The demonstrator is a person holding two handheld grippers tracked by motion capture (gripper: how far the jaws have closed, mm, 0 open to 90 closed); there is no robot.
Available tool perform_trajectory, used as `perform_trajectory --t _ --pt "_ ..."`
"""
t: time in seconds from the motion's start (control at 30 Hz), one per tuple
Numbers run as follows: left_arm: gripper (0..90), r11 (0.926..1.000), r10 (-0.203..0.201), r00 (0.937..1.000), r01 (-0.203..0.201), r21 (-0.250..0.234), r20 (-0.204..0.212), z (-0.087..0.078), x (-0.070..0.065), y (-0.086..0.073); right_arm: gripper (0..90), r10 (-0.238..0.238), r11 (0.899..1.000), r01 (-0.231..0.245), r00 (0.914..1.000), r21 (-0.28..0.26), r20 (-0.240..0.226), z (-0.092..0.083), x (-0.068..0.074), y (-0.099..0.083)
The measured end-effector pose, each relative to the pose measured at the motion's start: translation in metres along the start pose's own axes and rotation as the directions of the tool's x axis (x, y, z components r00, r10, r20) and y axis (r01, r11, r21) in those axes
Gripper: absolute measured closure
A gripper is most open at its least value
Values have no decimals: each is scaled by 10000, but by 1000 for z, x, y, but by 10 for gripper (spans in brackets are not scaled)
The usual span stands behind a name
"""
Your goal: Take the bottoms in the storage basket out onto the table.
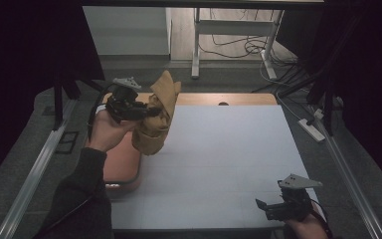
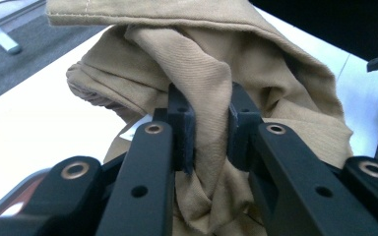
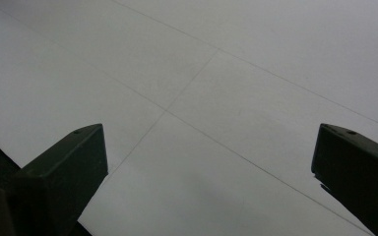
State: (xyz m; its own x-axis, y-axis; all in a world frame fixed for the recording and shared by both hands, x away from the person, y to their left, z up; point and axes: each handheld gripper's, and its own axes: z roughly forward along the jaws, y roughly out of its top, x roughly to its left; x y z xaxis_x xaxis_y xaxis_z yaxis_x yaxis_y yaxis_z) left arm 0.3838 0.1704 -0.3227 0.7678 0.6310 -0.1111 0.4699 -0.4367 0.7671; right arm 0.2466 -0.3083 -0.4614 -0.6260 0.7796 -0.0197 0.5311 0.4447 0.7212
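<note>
left tool (image 1: pixel 146 112) clamped on a bunched fold of the tan cloth (image 1: pixel 156 117), held aloft at upper left over the orange tray (image 1: pixel 124 167) | risk: thin pinch (loose folds dangle) may slip or snag the tray | right tool (image 1: pixel 268 206) lower right, jaws wide apart, nothing held, above tabletop (image 1: pixel 219 154)

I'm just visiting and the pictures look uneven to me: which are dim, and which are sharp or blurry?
High view: dim, the sides nearly black, the white table the brightest part. Left gripper view: brighter, the tan cloth sharp enough to show its weave and stitching, the near black jaws slightly soft. Right gripper view: flat grey light on the table sheet, with faint lines and no glare.
</note>
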Motion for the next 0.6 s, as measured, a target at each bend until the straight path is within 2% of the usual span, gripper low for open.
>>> perform_trajectory --t 0.27,0.6 --pt "763 9995 294 9990 -291 -101 331 12 -11 11 8 14 10000 -14 10000 -5 -5 0 0 0" --pt "762 9977 671 9965 -674 45 505 32 -23 21 8 25 10000 -25 10000 -19 -8 0 0 0"
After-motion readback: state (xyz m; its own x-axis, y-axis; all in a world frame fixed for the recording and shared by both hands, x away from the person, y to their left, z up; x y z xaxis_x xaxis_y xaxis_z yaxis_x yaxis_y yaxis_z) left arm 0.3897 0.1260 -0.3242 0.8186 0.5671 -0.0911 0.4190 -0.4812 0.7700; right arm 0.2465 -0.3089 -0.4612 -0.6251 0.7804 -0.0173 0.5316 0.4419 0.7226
